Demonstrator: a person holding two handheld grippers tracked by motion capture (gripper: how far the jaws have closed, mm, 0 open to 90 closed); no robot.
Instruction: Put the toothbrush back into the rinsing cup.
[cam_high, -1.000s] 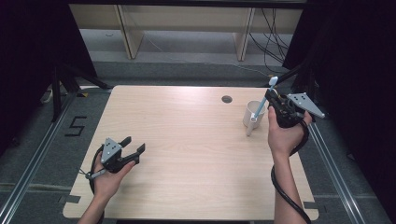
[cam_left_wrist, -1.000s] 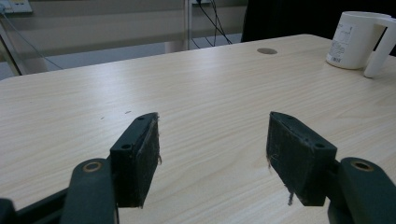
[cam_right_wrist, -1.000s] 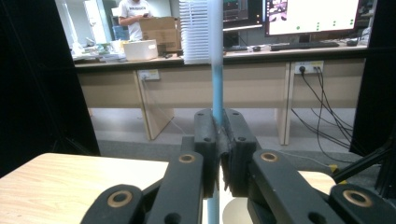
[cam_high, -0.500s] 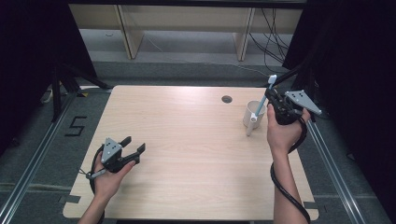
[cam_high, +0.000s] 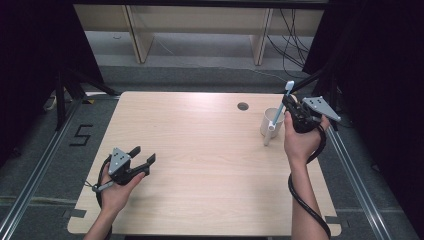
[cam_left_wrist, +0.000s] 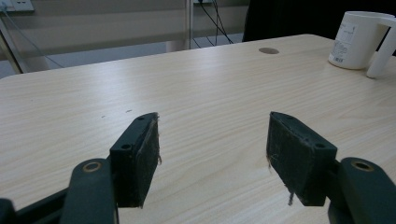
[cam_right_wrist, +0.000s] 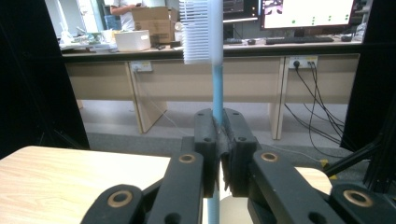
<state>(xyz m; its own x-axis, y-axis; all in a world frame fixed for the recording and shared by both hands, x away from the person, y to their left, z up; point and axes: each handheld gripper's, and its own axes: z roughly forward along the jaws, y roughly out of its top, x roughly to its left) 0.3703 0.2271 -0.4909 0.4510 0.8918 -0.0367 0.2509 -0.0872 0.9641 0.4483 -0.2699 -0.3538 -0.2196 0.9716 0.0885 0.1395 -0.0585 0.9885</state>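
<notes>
A white mug (cam_high: 270, 120) stands at the table's far right, its handle turned toward the near side; it also appears far off as the mug (cam_left_wrist: 356, 39). My right gripper (cam_high: 288, 108) hovers just right of the mug, shut on a blue toothbrush (cam_high: 281, 107) held nearly upright. The white bristle head (cam_right_wrist: 200, 31) is on top, and the handle's lower end dips toward the mug's mouth. In the right gripper view, the right gripper (cam_right_wrist: 218, 133) clamps the blue handle between its jaws. My left gripper (cam_high: 144, 154) rests open and holding nothing near the front left, as the left gripper (cam_left_wrist: 212, 128) confirms.
A round cable hole (cam_high: 243, 106) sits in the wooden table (cam_high: 200, 150) left of the mug. Beyond the far edge are shelving legs and cables on the floor. Metal rails run along both sides of the table.
My right gripper has shifted slightly left with the toothbrush, staying by the mug. The left gripper has not moved.
</notes>
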